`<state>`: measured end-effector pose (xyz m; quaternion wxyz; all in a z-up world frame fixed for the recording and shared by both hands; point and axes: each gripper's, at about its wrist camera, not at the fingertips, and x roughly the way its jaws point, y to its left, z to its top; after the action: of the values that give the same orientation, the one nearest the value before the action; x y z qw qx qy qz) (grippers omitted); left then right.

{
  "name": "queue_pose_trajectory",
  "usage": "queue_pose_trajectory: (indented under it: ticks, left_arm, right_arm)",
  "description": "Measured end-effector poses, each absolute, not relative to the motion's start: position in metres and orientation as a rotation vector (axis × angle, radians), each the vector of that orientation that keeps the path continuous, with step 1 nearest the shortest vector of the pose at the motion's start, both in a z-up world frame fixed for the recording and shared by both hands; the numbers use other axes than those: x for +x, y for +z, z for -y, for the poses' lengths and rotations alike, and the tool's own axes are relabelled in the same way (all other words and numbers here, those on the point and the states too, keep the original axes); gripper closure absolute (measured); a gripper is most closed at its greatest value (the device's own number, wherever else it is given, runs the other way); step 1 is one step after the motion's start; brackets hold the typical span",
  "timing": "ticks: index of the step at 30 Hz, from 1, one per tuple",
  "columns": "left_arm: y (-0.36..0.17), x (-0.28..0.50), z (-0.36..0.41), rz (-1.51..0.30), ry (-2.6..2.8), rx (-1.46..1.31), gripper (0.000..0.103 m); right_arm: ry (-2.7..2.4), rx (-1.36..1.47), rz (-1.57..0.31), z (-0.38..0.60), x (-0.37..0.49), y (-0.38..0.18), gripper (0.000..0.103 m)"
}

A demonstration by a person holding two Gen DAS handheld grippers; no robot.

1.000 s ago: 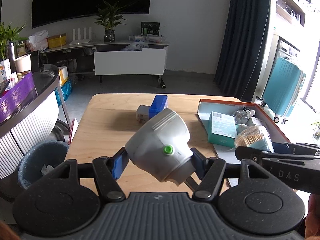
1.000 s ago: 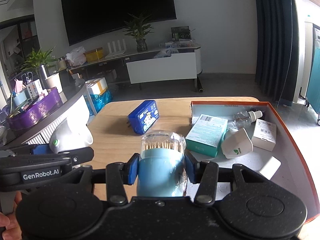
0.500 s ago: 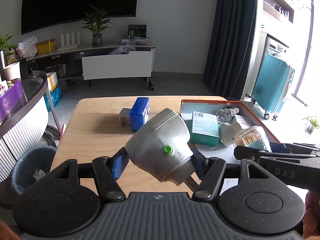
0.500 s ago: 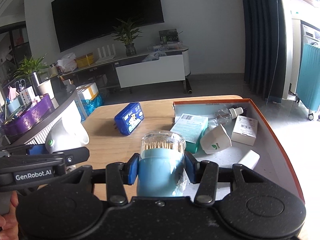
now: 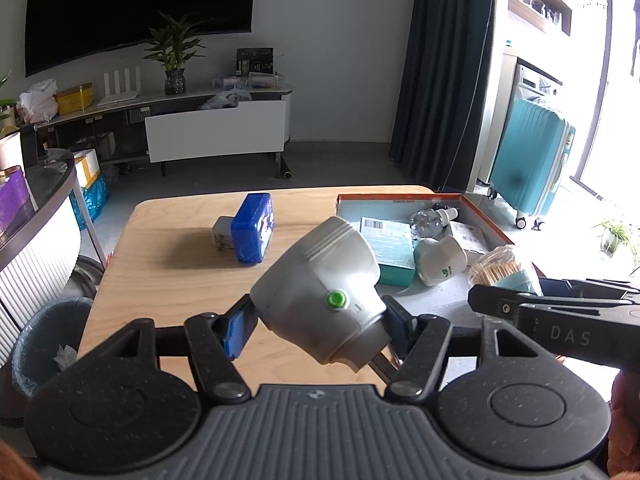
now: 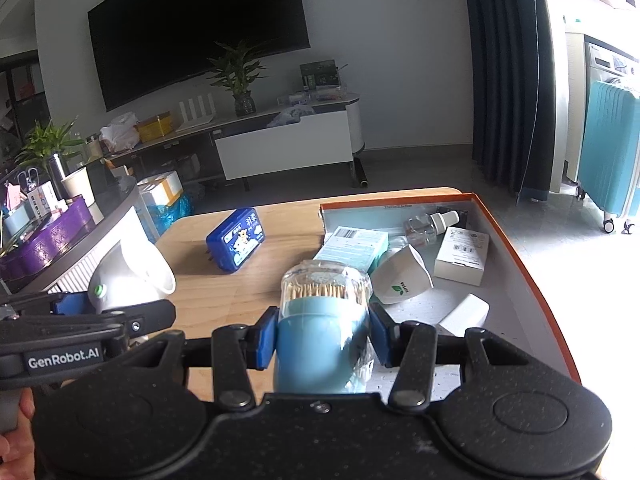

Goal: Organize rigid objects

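Evidently left tool (image 5: 316,322) clamps a grey lamp-like shell (image 5: 320,294) (green button); right tool (image 6: 323,336) clamps toothpick jar (image 6: 322,326).

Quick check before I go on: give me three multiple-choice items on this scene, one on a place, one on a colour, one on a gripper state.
1. Where is the blue tin?
A. in the tray
B. on the bare table, left of the tray
C. in a gripper

2. What colour is the button on the white device?
A. red
B. green
C. yellow

3. What is the right gripper doing?
A. open, nothing in it
B. shut on the toothpick jar
C. shut on the blue tin

Answers:
1 B: the tin lies on the wood, outside the orange-rimmed tray.
2 B: a green button shows on the device in the left gripper.
3 B: both blue pads press the sides of the toothpick jar.
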<state>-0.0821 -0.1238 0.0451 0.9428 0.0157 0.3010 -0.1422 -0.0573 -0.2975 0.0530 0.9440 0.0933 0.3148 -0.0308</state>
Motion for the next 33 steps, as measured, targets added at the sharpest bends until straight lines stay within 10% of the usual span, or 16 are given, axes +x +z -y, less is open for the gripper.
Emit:
queue_pose_trajectory:
  ticks: [33]
  left_arm:
    - [0.039,-0.072,0.175,-0.622,-0.428,0.054,0.036]
  right_arm:
    - [-0.205,0.221,-0.625,0.359,-0.076,0.055,0.046]
